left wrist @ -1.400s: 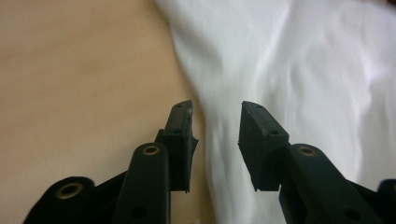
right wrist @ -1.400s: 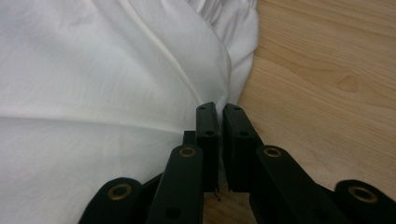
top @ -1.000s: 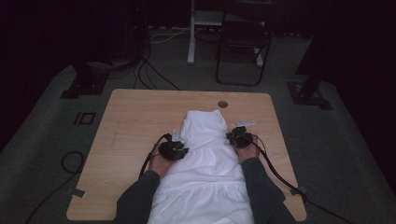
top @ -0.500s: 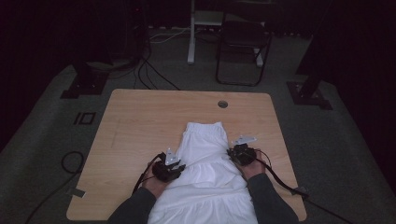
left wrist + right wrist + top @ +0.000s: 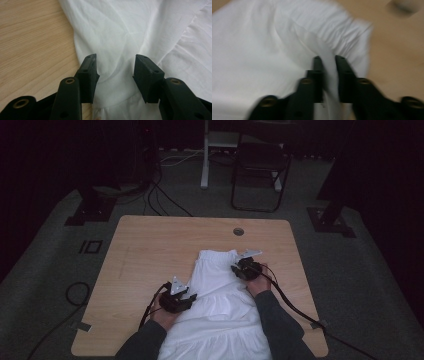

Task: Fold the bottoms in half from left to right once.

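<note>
While the right tool (image 5: 329, 60) pinches the white garment (image 5: 220, 290), the left tool (image 5: 115, 60) has just opened.

Left gripper (image 5: 115, 75) over white cloth (image 5: 125, 32) near its edge on wooden table (image 5: 30, 42); jaws just opened, apart, cloth between them unpinched.

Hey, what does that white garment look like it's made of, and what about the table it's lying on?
The white garment looks like thin woven fabric, probably cotton: matte, with soft creases and a gathered band at its far end. The exact fibre can't be told. The table looks like light wood or wood-look laminate: pale grain lines run along a smooth, low-sheen top; which of the two can't be told.
</note>
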